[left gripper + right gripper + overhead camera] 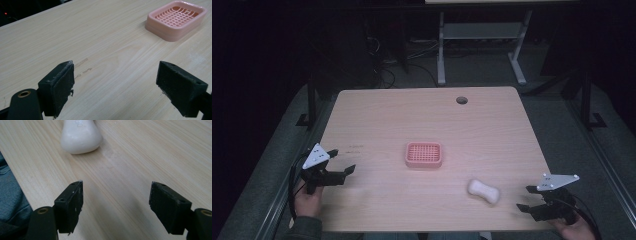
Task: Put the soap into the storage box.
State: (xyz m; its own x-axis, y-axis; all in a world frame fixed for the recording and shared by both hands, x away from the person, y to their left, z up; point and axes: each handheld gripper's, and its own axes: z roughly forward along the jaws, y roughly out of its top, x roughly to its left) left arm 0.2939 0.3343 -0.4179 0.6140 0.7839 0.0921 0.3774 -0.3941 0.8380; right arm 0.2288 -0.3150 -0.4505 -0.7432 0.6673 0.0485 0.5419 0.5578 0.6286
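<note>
A pink slotted soap dish (423, 154) sits near the middle of the wooden table (422, 115). A white bar of soap (484, 191) lies to its right, toward the front edge. My left gripper (341, 162) rests at the table's left edge, open, with nothing between its jaws; the soap dish (176, 19) shows ahead of it at the upper right. My right gripper (526, 198) is at the front right corner, open and empty. The soap (80, 135) lies a short way ahead of its left jaw.
A round cable hole (461, 100) is near the table's far edge. A white desk frame (482, 40) stands on the floor beyond. A trouser leg (11, 200) shows below the table's front edge.
</note>
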